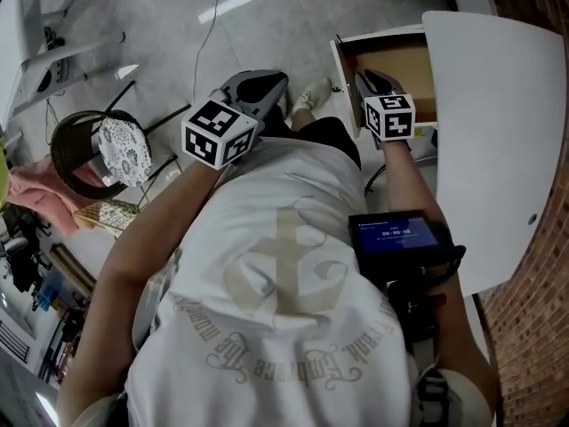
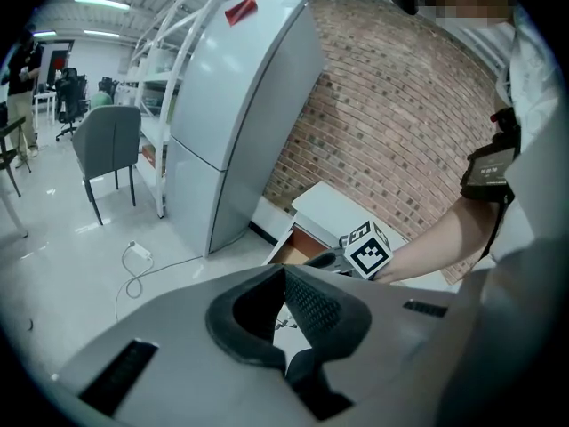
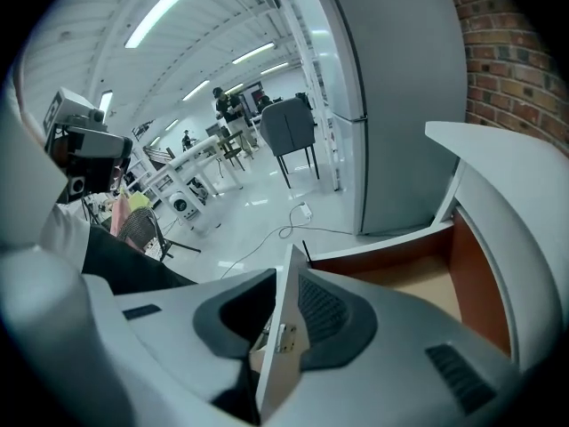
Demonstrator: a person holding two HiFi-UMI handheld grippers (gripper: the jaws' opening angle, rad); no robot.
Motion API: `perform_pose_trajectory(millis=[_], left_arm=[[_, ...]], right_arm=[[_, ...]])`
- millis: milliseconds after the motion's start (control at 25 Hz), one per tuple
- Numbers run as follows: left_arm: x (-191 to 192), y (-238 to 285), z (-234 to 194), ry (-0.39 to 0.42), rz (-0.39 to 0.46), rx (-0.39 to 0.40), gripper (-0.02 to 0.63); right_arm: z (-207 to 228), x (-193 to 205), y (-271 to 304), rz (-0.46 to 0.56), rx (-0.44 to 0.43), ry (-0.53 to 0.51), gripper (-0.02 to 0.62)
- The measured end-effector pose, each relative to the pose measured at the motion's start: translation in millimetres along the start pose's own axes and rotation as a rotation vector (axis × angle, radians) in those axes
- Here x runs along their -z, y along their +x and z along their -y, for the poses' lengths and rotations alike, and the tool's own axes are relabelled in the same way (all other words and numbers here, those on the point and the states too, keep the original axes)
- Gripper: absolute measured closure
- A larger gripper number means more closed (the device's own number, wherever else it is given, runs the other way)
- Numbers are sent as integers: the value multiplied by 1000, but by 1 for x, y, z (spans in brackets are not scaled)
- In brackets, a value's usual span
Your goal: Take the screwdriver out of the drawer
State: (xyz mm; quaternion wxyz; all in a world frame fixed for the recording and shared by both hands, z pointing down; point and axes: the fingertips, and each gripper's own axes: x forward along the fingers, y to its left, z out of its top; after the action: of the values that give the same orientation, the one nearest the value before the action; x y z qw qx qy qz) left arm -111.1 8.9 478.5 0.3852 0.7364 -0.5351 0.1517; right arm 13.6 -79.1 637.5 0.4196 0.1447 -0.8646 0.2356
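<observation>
An open drawer (image 1: 404,65) with a brown wooden inside juts out from under a white table top (image 1: 507,123). No screwdriver shows in any view. My right gripper (image 1: 366,78) sits at the drawer's white front panel (image 3: 280,363), and the right gripper view shows that panel's upper edge pinched between the jaws of the right gripper (image 3: 286,274). The part of the drawer floor (image 3: 418,278) in sight is bare. My left gripper (image 1: 271,80) hangs in the air left of the drawer, over the floor. The left gripper (image 2: 284,274) has its pads together and nothing in them.
A grey refrigerator (image 2: 240,105) stands against the brick wall (image 2: 400,123) beyond the drawer. A power cable (image 2: 133,256) lies on the floor. A round black seat with a patterned cushion (image 1: 120,149) is to my left. A screen device (image 1: 396,234) rides on the person's right forearm.
</observation>
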Motion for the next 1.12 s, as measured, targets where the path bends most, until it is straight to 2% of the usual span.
perform_pose_trajectory(millis=[160, 440, 680, 800, 960, 1120], left_arm=[[1, 2, 8, -13, 4, -5, 584], [10, 2, 22, -27, 4, 6, 584], [5, 2, 30, -67, 1, 10, 584], [11, 12, 16, -81, -6, 7, 584], [38, 24, -7, -94, -28, -1, 584], [50, 32, -7, -100, -48, 0, 584]], right_arm=[[9, 7, -1, -19, 2, -13, 506], [13, 8, 3, -65, 6, -104, 506], [23, 3, 1, -108, 11, -113, 506], [31, 8, 25, -137, 6, -124, 505], [33, 26, 67, -177, -2, -147, 505], [39, 35, 79, -200, -18, -181, 504]])
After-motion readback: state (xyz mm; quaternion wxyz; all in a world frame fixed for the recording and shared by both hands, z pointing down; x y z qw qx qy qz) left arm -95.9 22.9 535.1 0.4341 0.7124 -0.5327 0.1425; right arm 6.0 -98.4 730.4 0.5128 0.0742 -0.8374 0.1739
